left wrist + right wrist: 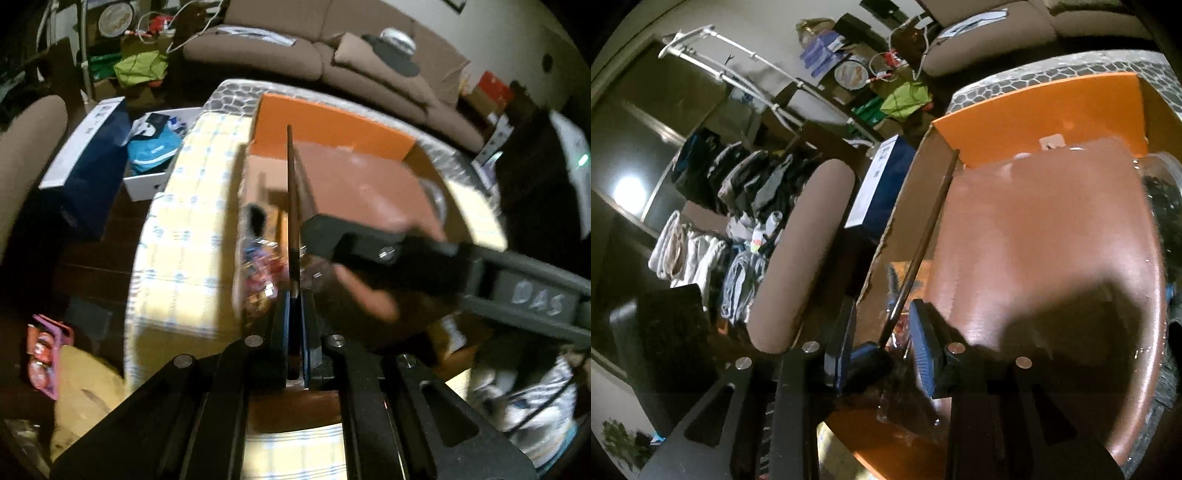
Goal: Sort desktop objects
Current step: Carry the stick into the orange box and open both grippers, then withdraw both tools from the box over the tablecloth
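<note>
The left gripper [294, 306] is clamping, jaws nearly closed, the near edge of a thin brown board [293, 206]. The board is standing on edge, its long axis running away over the open orange box [325, 125] on the table [192, 229]. The right gripper [882, 332], nearer the right face, is standing part-open astride that edge, pads not pressing.

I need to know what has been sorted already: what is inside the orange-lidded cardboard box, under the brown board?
In the box, beside the brown board, colourful packets and a dark object show, too blurred to identify. The board, held by the left gripper, covers the rest.
</note>
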A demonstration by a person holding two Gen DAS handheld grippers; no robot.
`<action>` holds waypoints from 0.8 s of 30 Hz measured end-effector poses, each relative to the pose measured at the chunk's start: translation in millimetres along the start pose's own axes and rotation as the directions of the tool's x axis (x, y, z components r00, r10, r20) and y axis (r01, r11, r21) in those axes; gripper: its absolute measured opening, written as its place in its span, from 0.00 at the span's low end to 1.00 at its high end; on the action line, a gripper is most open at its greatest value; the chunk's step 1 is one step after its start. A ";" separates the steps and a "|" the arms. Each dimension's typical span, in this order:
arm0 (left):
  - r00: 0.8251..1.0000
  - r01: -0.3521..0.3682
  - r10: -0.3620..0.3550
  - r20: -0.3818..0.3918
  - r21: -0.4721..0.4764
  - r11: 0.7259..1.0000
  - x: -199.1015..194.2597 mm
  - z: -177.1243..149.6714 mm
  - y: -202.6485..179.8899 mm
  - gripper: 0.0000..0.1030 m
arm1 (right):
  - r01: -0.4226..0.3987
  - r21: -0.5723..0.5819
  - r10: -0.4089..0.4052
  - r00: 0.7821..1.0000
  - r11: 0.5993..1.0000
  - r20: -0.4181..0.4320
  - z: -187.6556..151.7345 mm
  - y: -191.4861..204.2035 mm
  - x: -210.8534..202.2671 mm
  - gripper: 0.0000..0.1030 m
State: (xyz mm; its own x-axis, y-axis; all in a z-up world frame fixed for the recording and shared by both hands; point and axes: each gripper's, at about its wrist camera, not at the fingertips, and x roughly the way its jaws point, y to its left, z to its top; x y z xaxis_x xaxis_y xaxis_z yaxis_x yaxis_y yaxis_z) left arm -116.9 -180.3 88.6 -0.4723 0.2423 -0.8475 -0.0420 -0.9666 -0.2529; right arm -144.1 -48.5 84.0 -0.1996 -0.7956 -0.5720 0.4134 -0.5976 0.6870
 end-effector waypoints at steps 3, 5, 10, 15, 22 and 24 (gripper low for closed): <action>1.000 -0.028 0.028 -0.007 0.020 0.999 -0.3 -3.7 -3.4 0.05 | 0.006 -0.005 -0.006 1.000 1.000 -0.002 -1.4 1.8 2.4 0.32; 1.000 -0.024 0.024 -0.010 0.024 0.999 0.4 -3.1 -5.6 0.06 | 0.009 -0.007 -0.009 1.000 1.000 -0.001 -1.5 2.1 1.1 0.33; 1.000 -0.030 0.030 0.001 0.045 0.999 -4.5 -3.2 -12.9 0.27 | 0.042 -0.018 -0.042 0.999 0.999 0.025 1.3 2.3 -9.1 0.48; 0.999 -0.026 0.025 0.024 0.039 0.999 -13.7 -1.1 -14.8 0.38 | 0.129 -0.031 -0.126 0.990 0.991 0.070 7.0 -2.6 -28.3 0.64; 0.997 0.027 -0.026 0.067 -0.013 1.000 -28.7 1.0 -5.4 0.52 | 0.240 -0.076 -0.231 0.966 0.968 0.111 8.1 -5.4 -51.9 0.74; 0.997 0.018 -0.016 0.074 -0.017 1.000 -31.5 -0.9 -6.6 0.61 | 0.273 -0.096 -0.261 0.958 0.957 0.120 5.8 -5.2 -58.5 0.77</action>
State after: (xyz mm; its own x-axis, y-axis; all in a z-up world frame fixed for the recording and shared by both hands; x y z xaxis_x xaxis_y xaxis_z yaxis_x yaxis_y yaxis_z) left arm -100.9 -181.5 116.5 -0.5354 0.2511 -0.8064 -0.0354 -0.9606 -0.2756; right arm -139.7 0.6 116.5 -0.4056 -0.6183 -0.6732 0.4266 -0.7794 0.4588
